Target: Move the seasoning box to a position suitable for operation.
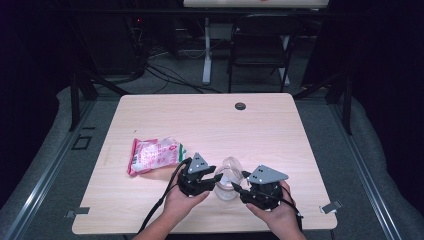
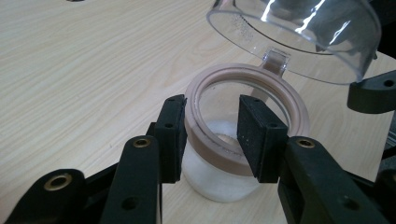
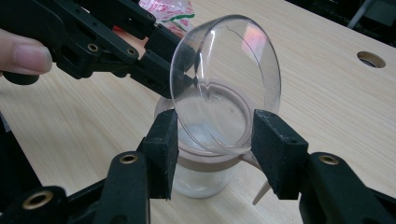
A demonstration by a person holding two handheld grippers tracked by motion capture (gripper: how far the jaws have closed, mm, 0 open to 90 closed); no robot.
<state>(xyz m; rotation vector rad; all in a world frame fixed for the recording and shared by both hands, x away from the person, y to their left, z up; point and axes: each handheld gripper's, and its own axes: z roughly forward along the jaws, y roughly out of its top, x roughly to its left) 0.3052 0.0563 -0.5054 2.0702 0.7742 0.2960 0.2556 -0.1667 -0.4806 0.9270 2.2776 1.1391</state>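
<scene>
black jaws hide the jar (image 2: 219,158) sides.

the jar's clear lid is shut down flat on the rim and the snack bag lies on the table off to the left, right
Not quite. The clear lid is swung up open on its hinge, standing above the beige rim of the jar, as the right gripper view shows. The snack bag does lie on the table off to the left.
</scene>
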